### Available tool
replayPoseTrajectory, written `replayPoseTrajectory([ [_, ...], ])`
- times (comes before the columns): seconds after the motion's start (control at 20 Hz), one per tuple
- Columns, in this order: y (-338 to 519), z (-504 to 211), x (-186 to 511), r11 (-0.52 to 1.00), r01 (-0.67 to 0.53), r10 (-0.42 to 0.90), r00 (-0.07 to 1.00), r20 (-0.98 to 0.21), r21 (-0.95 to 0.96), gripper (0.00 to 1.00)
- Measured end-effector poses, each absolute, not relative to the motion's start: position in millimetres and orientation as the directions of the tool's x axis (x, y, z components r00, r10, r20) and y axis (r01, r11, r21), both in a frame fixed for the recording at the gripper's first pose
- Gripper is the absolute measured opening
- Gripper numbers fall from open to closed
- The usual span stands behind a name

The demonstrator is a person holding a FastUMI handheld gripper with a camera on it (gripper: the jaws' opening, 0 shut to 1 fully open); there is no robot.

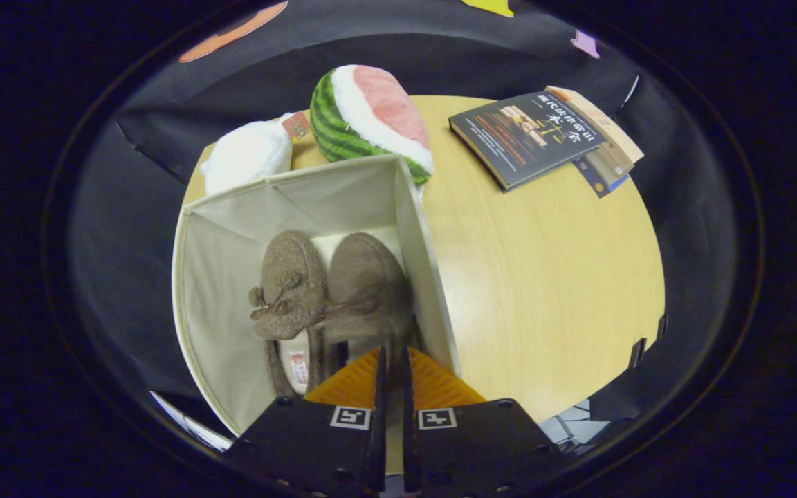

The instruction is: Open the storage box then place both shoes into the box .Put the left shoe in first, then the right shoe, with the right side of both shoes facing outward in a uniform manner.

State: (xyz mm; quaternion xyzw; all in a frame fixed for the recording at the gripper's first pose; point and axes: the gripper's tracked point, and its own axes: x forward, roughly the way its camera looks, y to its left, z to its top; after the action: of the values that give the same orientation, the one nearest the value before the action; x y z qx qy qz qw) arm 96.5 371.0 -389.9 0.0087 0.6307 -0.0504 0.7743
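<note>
An open cream fabric storage box (218, 290) stands on the round wooden table (544, 277). Two brown fuzzy shoes lie side by side inside it, toes pointing away from me. The shoe with a bow (288, 283) lies toward the box's middle. The other shoe (367, 277) rests against the box's right wall. My gripper (393, 356) reaches into the box at that second shoe's heel. Its fingers stand almost together, with the heel rim pinched in the narrow gap between them.
A watermelon-slice plush (371, 117) and a white plush (246, 155) sit just behind the box. A stack of books (544, 135) lies at the table's far right. Bare tabletop spreads to the right of the box.
</note>
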Motion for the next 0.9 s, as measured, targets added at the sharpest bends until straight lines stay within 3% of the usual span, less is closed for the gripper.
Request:
replayPoseTrajectory([
  [0.1,372.9,-383.7,95.9,0.997,0.073,-0.053,0.22,-0.974,-0.038,0.1],
  [0.35,375.6,-355.0,86.0,1.0,0.002,0.002,0.289,-0.957,0.003,0.5],
  [0.45,370.8,-335.9,86.1,0.999,-0.033,0.01,0.351,-0.936,-0.002,0.67],
  [0.65,358.0,-289.2,88.7,0.994,-0.106,0.048,0.518,-0.854,-0.009,0.92],
  [0.9,328.0,-214.9,81.6,0.993,-0.112,0.064,0.736,-0.674,-0.029,0.95],
])
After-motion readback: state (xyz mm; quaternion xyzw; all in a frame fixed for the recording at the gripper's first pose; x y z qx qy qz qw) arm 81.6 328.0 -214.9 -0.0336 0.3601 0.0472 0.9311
